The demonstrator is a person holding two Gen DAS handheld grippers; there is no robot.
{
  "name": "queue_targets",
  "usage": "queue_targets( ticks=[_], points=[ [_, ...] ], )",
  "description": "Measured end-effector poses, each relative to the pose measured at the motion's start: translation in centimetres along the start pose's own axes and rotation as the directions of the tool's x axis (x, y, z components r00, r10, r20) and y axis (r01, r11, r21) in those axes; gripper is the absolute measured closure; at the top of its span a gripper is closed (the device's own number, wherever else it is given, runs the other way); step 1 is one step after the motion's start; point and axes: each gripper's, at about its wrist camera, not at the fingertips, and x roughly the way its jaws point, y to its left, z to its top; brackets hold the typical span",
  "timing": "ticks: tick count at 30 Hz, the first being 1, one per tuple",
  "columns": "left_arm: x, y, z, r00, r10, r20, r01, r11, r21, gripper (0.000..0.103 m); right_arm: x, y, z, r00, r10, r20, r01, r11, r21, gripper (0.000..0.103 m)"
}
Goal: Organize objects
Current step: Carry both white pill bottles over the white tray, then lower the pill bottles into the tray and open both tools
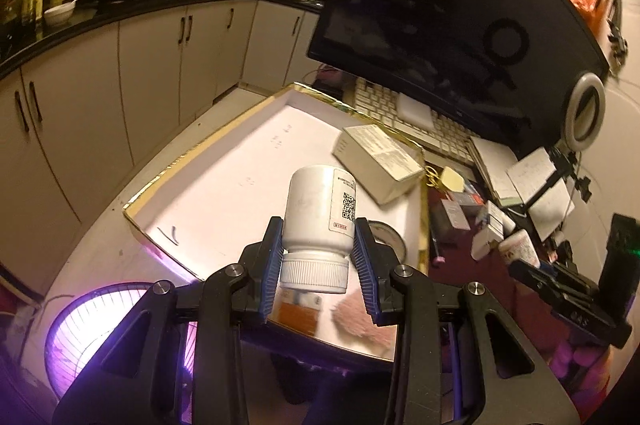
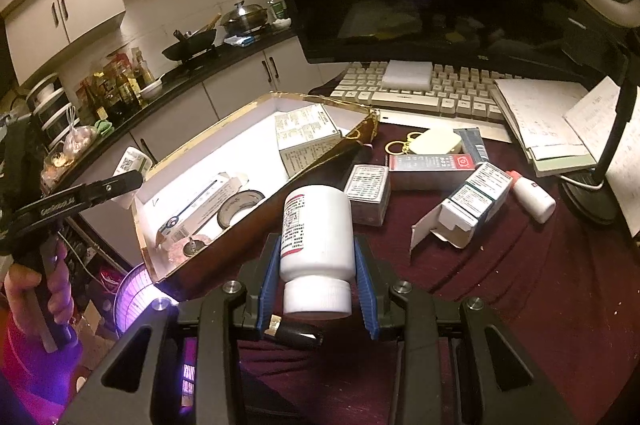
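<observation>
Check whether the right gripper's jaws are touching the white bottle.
Touching. The right wrist view shows the right gripper with both blue jaws pressed against the white bottle.

dim warm light | purple glow low-left | fisheye edges | background blur

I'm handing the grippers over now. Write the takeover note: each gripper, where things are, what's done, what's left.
Left gripper: shut on a white pill bottle, cap toward the camera, above the gold-edged box.
Right gripper: shut on a second white bottle, above the maroon cloth by the box's edge.
Done: cartons and a round tin are in the box.
Left: both bottles, plus the cartons and small bottle on the cloth.
</observation>
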Motion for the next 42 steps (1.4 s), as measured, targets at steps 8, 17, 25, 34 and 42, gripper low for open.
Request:
queue_targets(
  ticks=[8,17,25,34,42],
  points=[
    [2.3,2.5,0.5,0.997,0.063,-0.047,-0.064,0.998,-0.027,0.069,0.7,1.4,0.1,1.000,0.016,-0.014,-0.017,0.999,-0.031,0.068],
    [3.8,3.2,0.3,0.994,0.080,-0.077,-0.082,0.996,-0.028,0.069,2.0,3.0,0.9,0.999,0.026,-0.041,-0.030,0.996,-0.079,0.068],
    [5.1,3.0,0.3,0.987,0.118,-0.106,-0.119,0.993,-0.002,0.069,4.0,5.7,4.1,0.998,0.042,-0.044,-0.050,0.980,-0.194,0.068],
    [5.7,2.9,0.3,0.981,0.142,-0.130,-0.142,0.990,0.015,0.069,10.0,6.8,7.6,0.985,0.088,-0.148,-0.115,0.975,-0.190,0.068],
    [6.6,2.5,0.2,0.974,0.158,-0.163,-0.153,0.987,0.043,0.069,13.9,8.1,7.9,0.976,0.062,-0.207,-0.108,0.970,-0.216,0.068]
  ],
)
